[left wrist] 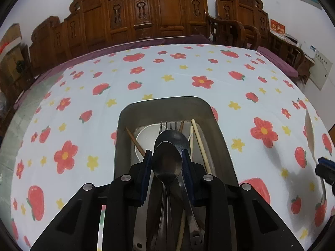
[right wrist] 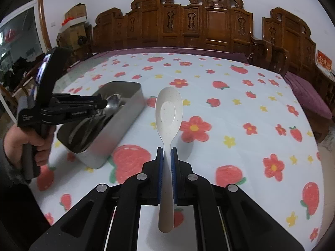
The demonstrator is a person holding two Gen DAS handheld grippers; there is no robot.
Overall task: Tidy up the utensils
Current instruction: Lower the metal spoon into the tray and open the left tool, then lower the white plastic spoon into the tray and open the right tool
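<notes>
A metal box (left wrist: 123,129) on the flowered cloth holds a fork (left wrist: 170,125), chopsticks (left wrist: 201,144), a white spoon (left wrist: 146,138) and steel spoons. My left gripper (left wrist: 166,155) is over the box, shut on a steel spoon (left wrist: 167,165), above a second steel spoon (left wrist: 173,137). In the right wrist view the left gripper (right wrist: 104,104) holds the steel spoon (right wrist: 113,100) above the box (right wrist: 117,129). My right gripper (right wrist: 166,152) is shut on a white speckled spoon (right wrist: 168,113), bowl forward, above the cloth to the right of the box. That spoon also shows in the left wrist view (left wrist: 309,133).
The table has a white cloth (right wrist: 240,125) with red flowers and strawberries. Carved wooden chairs (right wrist: 209,25) stand along the far edge. A purple cushion (right wrist: 307,96) lies at the right. A hand (right wrist: 25,144) holds the left gripper's grip.
</notes>
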